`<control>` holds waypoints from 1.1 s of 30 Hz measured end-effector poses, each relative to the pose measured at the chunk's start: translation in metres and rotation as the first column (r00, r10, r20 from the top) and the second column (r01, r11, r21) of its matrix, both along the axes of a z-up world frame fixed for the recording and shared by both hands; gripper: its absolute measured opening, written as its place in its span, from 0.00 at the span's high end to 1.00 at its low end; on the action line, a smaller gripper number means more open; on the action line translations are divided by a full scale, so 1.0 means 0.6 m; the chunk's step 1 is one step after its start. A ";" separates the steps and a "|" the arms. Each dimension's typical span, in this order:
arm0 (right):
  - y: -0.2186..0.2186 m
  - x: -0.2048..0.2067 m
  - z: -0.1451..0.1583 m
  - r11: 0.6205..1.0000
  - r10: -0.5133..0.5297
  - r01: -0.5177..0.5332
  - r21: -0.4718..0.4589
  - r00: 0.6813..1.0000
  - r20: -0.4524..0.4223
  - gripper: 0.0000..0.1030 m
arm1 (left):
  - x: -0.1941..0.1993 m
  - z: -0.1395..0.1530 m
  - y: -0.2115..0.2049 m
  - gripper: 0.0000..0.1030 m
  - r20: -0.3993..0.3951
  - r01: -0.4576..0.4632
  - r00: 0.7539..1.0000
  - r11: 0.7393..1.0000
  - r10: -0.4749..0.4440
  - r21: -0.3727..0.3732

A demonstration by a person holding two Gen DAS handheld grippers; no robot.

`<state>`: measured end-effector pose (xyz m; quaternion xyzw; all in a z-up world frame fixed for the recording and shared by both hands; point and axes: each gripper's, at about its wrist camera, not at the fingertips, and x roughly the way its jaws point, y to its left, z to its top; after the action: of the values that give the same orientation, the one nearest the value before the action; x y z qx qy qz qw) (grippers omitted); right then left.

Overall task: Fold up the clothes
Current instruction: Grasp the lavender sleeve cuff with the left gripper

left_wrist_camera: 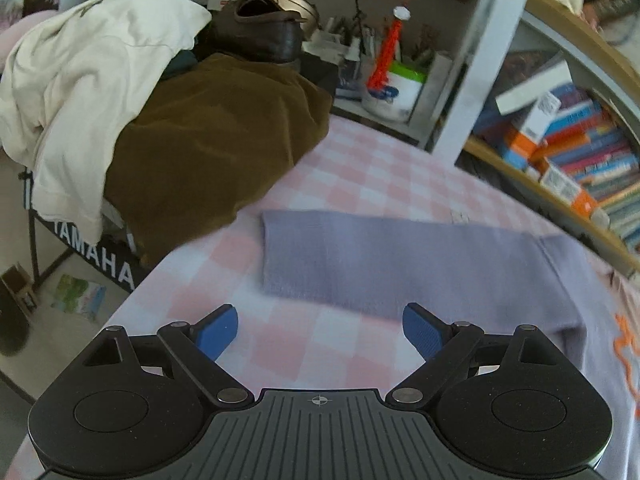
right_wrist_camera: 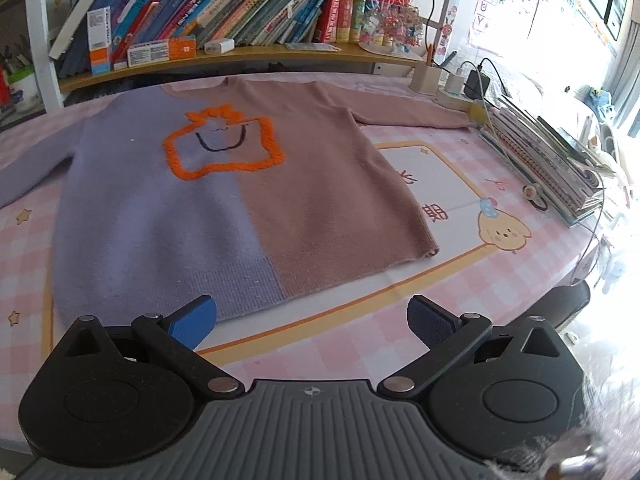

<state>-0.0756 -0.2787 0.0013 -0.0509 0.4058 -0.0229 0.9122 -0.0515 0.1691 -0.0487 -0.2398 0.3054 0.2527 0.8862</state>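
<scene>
The sweater (right_wrist_camera: 224, 184) lay flat and face up on the pink checked tablecloth (right_wrist_camera: 460, 320), lilac on one half and dusty rose on the other, an orange fuzzy outline stitched across the chest, neck towards the bookshelf (right_wrist_camera: 240, 56). My left gripper (left_wrist_camera: 316, 332) hung over the cloth with its blue pads spread wide and nothing between them, the lilac sleeve (left_wrist_camera: 380, 264) stretched out straight just ahead. My right gripper (right_wrist_camera: 312, 320) was just as open and just as empty, poised near the hem — the rose sleeve (right_wrist_camera: 412, 116) ran off towards the stack of magazines (right_wrist_camera: 552, 164). I judged this knit to be soft, light and limp: it would sag and drape the instant I lifted it, and a loose weave like that could stretch or snag if I pinched only a few threads. So the sensible hold, to my mind, was the lilac cuff end for the left, taking the full thickness of the ribbing, and the hem corner for the right — edges, not the middle, where the cloth would merely bunch.
</scene>
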 end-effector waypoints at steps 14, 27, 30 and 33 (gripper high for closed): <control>-0.021 0.012 -0.009 0.997 -0.073 0.073 -0.009 0.997 -0.021 0.00 | 0.037 -0.019 0.055 0.17 0.228 -0.098 0.963 0.975 0.144 -0.201; -0.018 0.032 -0.010 0.998 -0.057 0.057 -0.001 0.998 -0.011 0.00 | 0.043 -0.021 0.067 0.89 0.208 -0.180 0.952 0.961 0.224 -0.211; -0.013 0.039 -0.009 0.999 -0.042 0.042 0.009 0.999 -0.002 0.00 | 0.033 -0.002 0.055 0.90 0.245 -0.172 0.945 0.967 0.216 -0.190; -0.008 0.047 -0.010 0.999 -0.021 0.021 0.025 1.000 0.007 0.00 | 0.022 0.022 0.043 0.90 0.284 -0.154 0.938 0.972 0.200 -0.178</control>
<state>-0.0475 -0.2833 -0.0047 -0.0352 0.4035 -0.0276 0.9139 -0.0381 0.1951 -0.0352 -0.3693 0.1629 0.2680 0.8748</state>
